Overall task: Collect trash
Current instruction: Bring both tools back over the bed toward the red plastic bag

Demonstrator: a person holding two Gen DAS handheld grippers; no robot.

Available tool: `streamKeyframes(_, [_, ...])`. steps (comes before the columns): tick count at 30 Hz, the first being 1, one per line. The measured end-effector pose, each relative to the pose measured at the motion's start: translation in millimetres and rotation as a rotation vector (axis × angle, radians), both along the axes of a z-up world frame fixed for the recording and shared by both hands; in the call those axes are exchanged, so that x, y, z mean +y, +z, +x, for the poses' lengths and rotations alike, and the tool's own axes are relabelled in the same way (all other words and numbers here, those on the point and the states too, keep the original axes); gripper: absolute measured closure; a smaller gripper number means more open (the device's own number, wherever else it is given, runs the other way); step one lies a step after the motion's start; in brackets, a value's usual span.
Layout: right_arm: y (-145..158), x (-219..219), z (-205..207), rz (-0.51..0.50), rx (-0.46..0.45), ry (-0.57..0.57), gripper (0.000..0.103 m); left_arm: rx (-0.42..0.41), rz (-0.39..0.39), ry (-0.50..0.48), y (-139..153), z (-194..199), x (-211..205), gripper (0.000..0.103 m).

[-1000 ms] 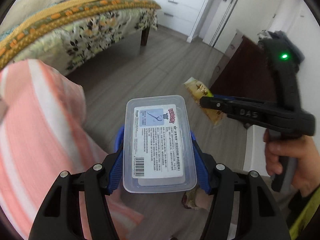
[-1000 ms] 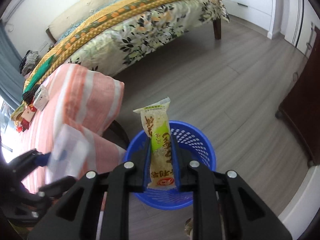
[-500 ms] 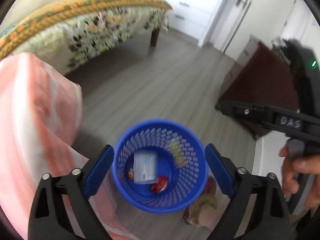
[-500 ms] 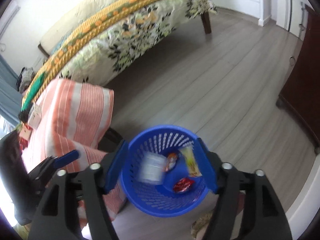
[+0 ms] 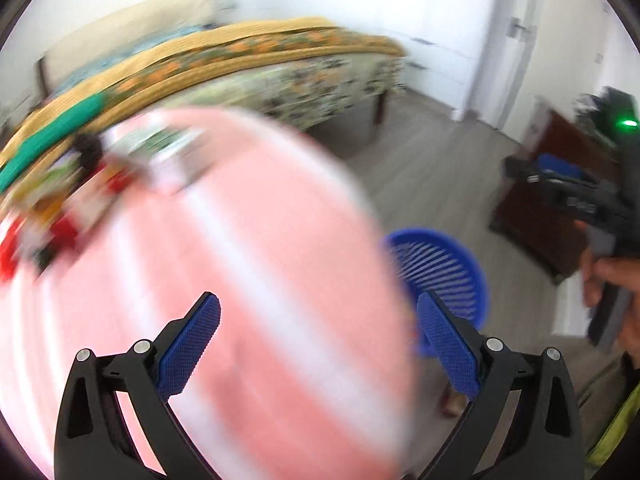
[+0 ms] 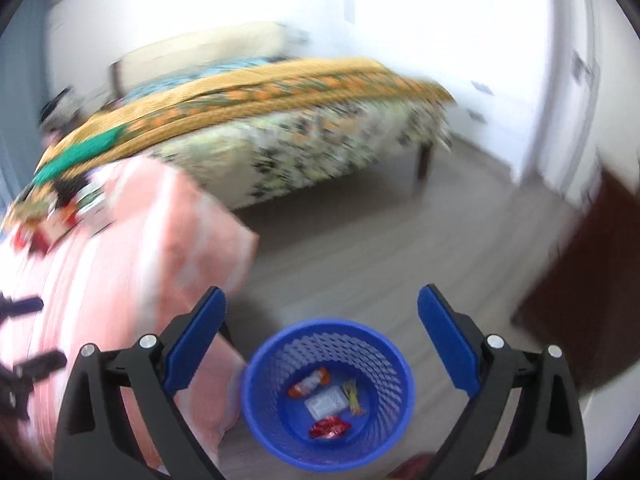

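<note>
1. Your left gripper (image 5: 318, 344) stood wide, its jaws having just been opening, with nothing between the blue pads (image 5: 188, 346). It was tilted down over the pink-and-white striped cloth (image 5: 240, 280), which filled the space under the jaws.

2. Your right gripper (image 6: 320, 336) was equally wide, its jaws also having just been opening, and it held nothing. It pointed steeply down at the floor, with the blue basket (image 6: 280, 432) directly below and between its fingers.

3. From the left wrist view, your right hand (image 5: 612, 292) gripped the black handle of the right gripper at the far right edge, above and beyond the basket (image 5: 476, 280).

4. The trash lay in the bottom of the basket: a clear plastic box (image 6: 326, 402) in the middle, a red wrapper (image 6: 330, 428) in front of it, an orange-and-white packet (image 6: 310, 382) behind it to the left, and a yellow-green packet (image 6: 352, 394) just beside it on the right.

5. The basket stood on the grey wooden floor (image 6: 360, 264), just beside the striped cloth's hanging corner.

6. More small, blurred items sat at the far end of the striped cloth (image 6: 52, 216); you could not tell what they were.

7. Beyond stood a bed with a floral cover (image 6: 304, 152), and a dark wooden cabinet (image 6: 592, 280) at the right.
</note>
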State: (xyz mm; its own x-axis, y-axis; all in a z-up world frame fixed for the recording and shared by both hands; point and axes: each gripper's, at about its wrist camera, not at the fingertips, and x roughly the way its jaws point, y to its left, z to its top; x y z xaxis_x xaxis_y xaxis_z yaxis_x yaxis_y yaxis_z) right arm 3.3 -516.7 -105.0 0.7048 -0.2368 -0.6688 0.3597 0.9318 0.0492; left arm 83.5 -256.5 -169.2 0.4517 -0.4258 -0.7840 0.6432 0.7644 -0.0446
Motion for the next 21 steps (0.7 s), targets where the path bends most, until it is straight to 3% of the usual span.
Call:
streamKeyframes(6, [-2, 121, 30, 0.066, 0.008, 0.249, 0.008, 0.002, 0.036, 0.185, -5, 18, 120, 0.005])
streamKeyframes(12, [-13, 228, 80, 0.099, 0.104, 0.441, 0.008, -0.012, 0.072, 0.295, -9, 36, 208, 0.005])
streamKeyframes(17, [-32, 277, 118, 0.082, 0.188, 0.518, 0.008, -0.002, 0.068, 0.325, -12, 52, 253, 0.005])
streamKeyframes(21, [-37, 290, 125, 0.064, 0.204, 0.535, 0.007, 0.014, 0.045, 0.338, -4, 83, 284, 0.005])
